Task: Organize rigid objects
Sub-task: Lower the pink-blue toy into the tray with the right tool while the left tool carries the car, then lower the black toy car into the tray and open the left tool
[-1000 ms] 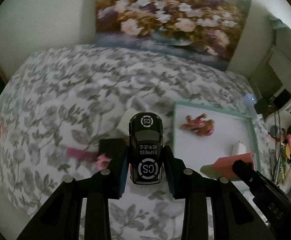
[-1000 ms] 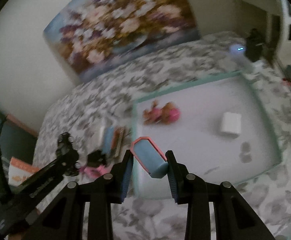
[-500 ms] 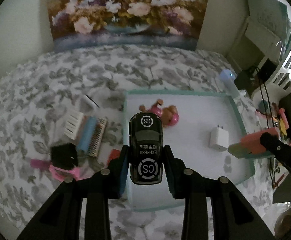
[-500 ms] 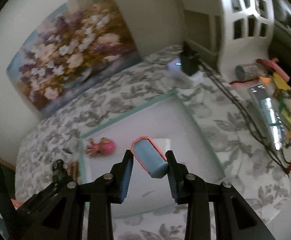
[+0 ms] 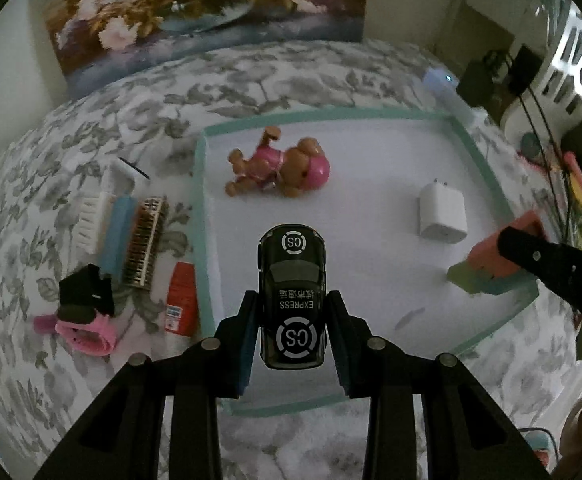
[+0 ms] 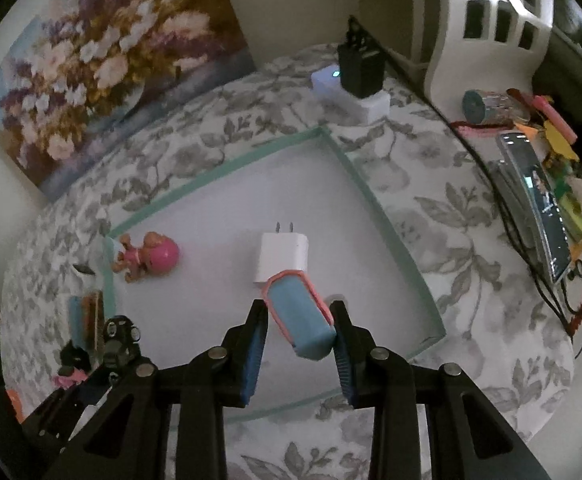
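We hold the black toy car [image 5: 293, 298] clenched in the left tool [image 5: 293, 334] above the near part of the white tray [image 5: 201, 216] on the bed [image 5: 91, 120], and the right tool [image 6: 299, 338] grips a blue block with a pink rim [image 6: 299, 316], its jaws closing a little on it, over the tray close to the white charger [image 6: 281, 256]. To do this step well, we should lower each piece onto bare tray floor, the car clear of the toy puppy [image 5: 277, 168], the block beside the charger rather than on it, and release only once each rests flat. The brushes [image 5: 131, 232] lie outside, left of the tray.
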{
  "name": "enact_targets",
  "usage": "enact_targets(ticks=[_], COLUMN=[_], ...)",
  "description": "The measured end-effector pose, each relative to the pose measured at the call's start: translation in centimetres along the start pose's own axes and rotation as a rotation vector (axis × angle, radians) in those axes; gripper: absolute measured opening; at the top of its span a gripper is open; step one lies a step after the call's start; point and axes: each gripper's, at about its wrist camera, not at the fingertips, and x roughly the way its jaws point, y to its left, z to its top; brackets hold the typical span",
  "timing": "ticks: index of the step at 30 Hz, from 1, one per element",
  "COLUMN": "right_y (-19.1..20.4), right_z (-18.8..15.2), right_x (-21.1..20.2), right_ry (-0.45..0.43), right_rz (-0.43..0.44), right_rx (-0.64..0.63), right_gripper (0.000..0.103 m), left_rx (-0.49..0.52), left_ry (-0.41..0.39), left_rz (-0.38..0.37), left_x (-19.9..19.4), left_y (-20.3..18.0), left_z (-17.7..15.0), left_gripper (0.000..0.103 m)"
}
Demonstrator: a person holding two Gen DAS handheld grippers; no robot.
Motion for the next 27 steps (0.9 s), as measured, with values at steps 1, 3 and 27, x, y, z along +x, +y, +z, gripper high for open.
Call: enact_targets(ticks=[1, 3, 27], right_y=[0.1, 0.0, 0.3], right_z=[-0.1, -0.2, -0.7], right_x=[0.4, 1.0, 3.0], right_ry=[0.011, 0.031, 0.113], right_rz=[0.001, -0.002, -0.028], right_rx=[-0.003, -0.003, -0.001], right_gripper=[0.033, 0.033, 0.055], left_rx=[0.000, -0.004, -0.025], left_ry=[0.006, 0.017, 0.081], left_rz=[-0.002, -0.008, 0.004], left_x=[0.2, 0.5, 2.5], left_y=[-0.1, 0.0, 0.6], left_z=[-0.1, -0.1, -0.2], left_gripper=[0.035, 0.035, 0.054])
